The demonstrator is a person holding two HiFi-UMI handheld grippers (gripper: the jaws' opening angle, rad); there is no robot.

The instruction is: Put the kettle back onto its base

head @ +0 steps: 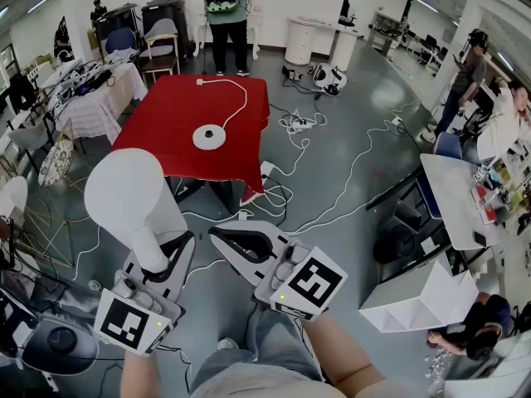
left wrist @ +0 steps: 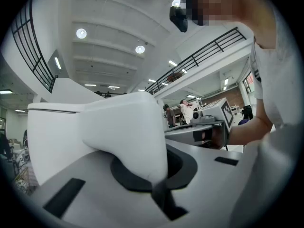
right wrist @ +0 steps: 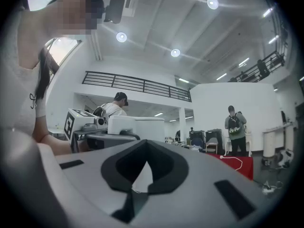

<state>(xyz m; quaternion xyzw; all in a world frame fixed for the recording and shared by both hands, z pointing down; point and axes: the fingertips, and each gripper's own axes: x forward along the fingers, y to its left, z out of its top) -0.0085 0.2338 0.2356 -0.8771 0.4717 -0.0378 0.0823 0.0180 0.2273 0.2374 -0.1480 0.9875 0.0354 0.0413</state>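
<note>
The left gripper (head: 160, 262) is seen in the head view at about seven o'clock of the frame, its jaws clamped on the handle of the white kettle (head: 126, 194), which is carried clear of any surface with its body leaning away toward ten o'clock. A grip at the handle appears to have been chosen so that the underside is left free for seating. The round white base (head: 209, 137) is found well apart, toward twelve o'clock, on the red table (head: 158, 152), with its cord (head: 238, 99) trailed off toward the table's far edge; so the kettle is judged not yet returned, and a carry across the floor is still called for. The right gripper (head: 217, 237) is held just beside the left one, at five o'clock of the kettle, apparently kept out of the way. In the left gripper view the handle (left wrist: 130, 132) is shown pinched between the closed jaws, with the kettle's body filling the nine o'clock side. In the right gripper view that gripper's jaws are seen brought together on nothing, only the small notch between the pads being left. Beyond them, the kettle is made out at about eleven o'clock and the red table at three o'clock.
</note>
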